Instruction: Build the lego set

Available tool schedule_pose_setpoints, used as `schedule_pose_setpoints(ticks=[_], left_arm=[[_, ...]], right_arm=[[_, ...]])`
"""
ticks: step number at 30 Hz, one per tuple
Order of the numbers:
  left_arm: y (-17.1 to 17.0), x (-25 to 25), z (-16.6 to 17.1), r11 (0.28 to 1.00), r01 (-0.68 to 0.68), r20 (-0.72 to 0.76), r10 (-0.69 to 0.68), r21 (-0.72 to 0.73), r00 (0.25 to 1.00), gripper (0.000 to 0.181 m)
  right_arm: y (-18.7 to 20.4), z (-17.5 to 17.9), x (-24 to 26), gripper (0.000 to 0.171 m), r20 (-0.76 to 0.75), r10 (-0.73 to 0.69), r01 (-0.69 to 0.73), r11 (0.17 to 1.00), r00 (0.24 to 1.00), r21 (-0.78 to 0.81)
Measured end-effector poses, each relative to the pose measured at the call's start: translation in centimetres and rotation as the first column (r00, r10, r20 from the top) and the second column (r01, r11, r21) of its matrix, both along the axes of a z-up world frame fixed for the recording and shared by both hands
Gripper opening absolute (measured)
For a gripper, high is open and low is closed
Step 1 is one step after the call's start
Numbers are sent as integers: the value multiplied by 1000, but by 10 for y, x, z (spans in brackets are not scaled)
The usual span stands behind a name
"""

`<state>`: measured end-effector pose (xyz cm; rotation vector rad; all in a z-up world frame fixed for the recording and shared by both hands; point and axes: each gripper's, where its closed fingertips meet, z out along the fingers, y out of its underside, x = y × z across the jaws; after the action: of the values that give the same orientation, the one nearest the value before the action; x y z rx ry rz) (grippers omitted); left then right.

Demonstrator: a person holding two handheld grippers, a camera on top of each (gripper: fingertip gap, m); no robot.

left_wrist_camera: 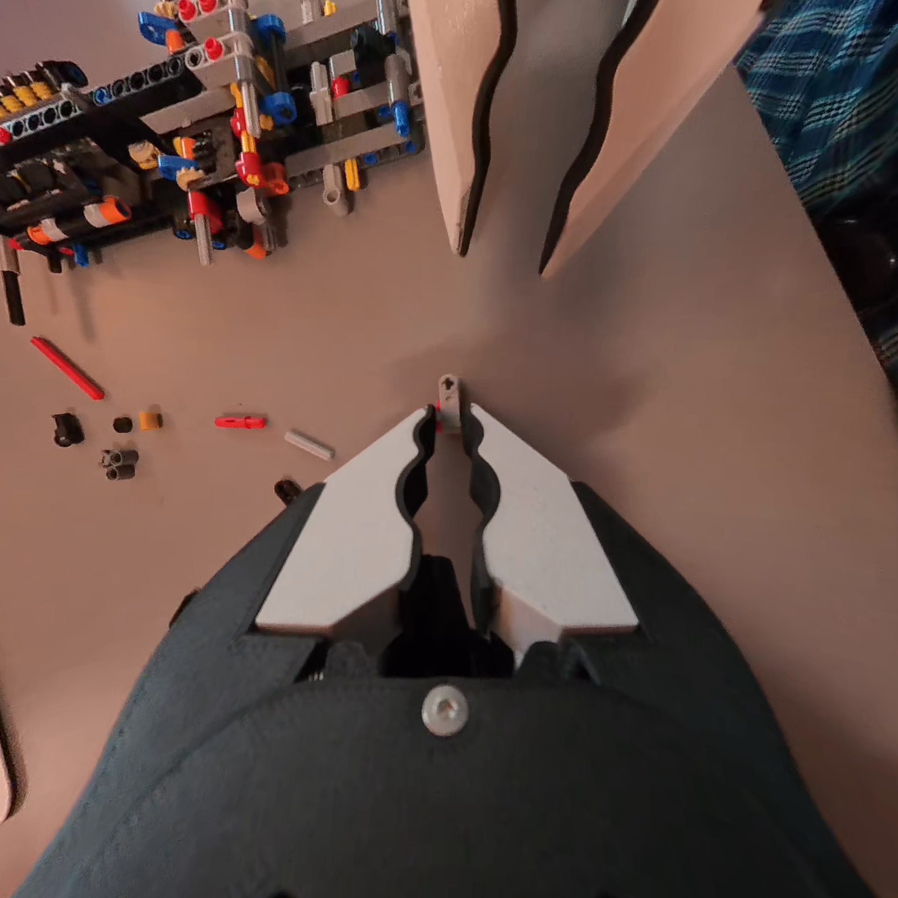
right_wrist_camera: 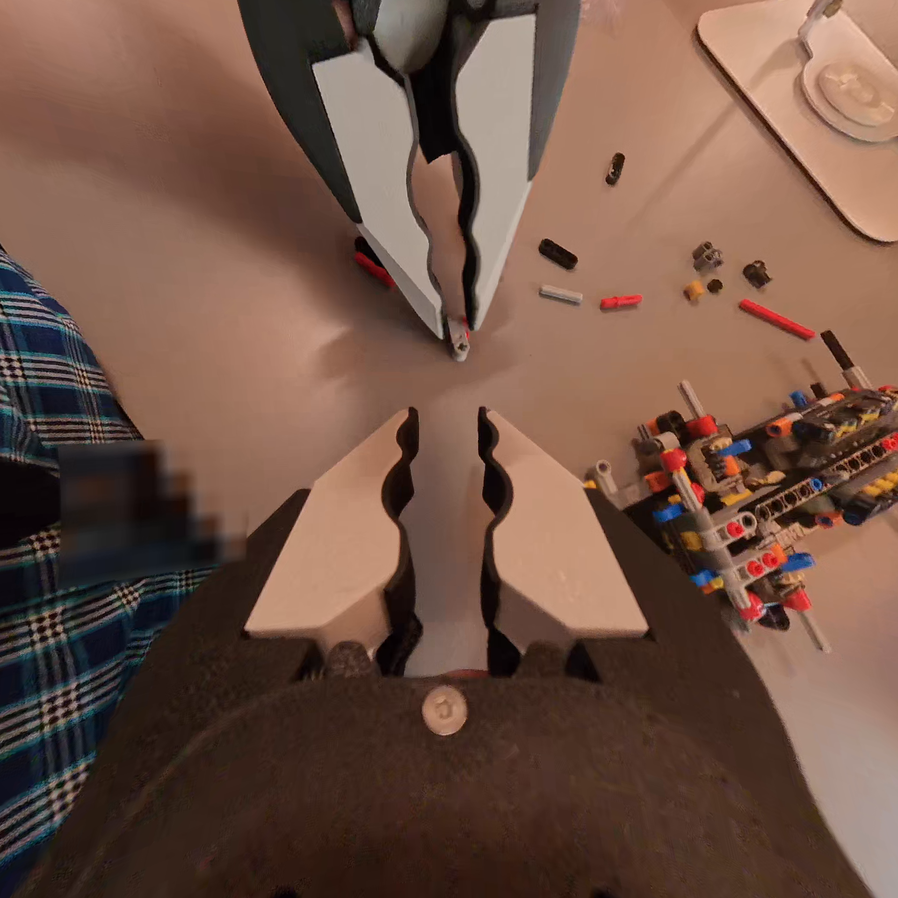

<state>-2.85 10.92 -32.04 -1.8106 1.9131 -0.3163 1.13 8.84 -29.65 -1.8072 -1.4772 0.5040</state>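
My left gripper (left_wrist_camera: 449, 413) is shut on a small grey connector piece (left_wrist_camera: 450, 396) with a red pin in it, held just above the table. It also shows in the right wrist view (right_wrist_camera: 457, 330), with the grey piece (right_wrist_camera: 459, 346) sticking out of its tips. My right gripper (right_wrist_camera: 448, 413) is open and empty, facing the left one a short way off; its fingers (left_wrist_camera: 466, 146) show at the top of the left wrist view. The half-built lego model (left_wrist_camera: 194, 126) (right_wrist_camera: 758, 500) lies on the table beside them.
Loose parts lie on the table: a long red axle (left_wrist_camera: 67, 368) (right_wrist_camera: 776, 319), a short red pin (left_wrist_camera: 240, 422) (right_wrist_camera: 620, 301), a grey axle (left_wrist_camera: 309, 444) (right_wrist_camera: 560, 293), small black, grey and orange connectors (left_wrist_camera: 119, 464). A white tray (right_wrist_camera: 802, 112) stands at the far right. A plaid sleeve (right_wrist_camera: 58, 486) is close. The grippers' ends are close to 6 centimeters from one another. It is some 6 centimeters from my left tips to the grey axle (right_wrist_camera: 560, 293).
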Motion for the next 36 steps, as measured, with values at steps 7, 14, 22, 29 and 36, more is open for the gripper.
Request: schedule_pose_setpoints(ticks=[7, 14, 22, 29, 36], left_arm=[[11, 20, 23, 963, 41, 92, -67, 265, 993, 9], [12, 52, 68, 800, 65, 199, -226, 597, 954, 8], [4, 70, 89, 631, 82, 192, -353, 771, 916, 7], [-1, 73, 98, 599, 64, 222, -390, 798, 894, 7], [0, 75, 104, 574, 58, 228, -414, 817, 881, 8]], right_arm=[[9, 13, 8, 20, -111, -113, 103, 990, 987, -95], [25, 46, 20, 23, -355, -316, 181, 914, 880, -364], [17, 51, 20, 19, -415, -388, 171, 866, 823, -471], [19, 62, 29, 20, -478, -435, 154, 841, 763, -519], [19, 65, 28, 21, -487, -425, 153, 851, 763, -502]])
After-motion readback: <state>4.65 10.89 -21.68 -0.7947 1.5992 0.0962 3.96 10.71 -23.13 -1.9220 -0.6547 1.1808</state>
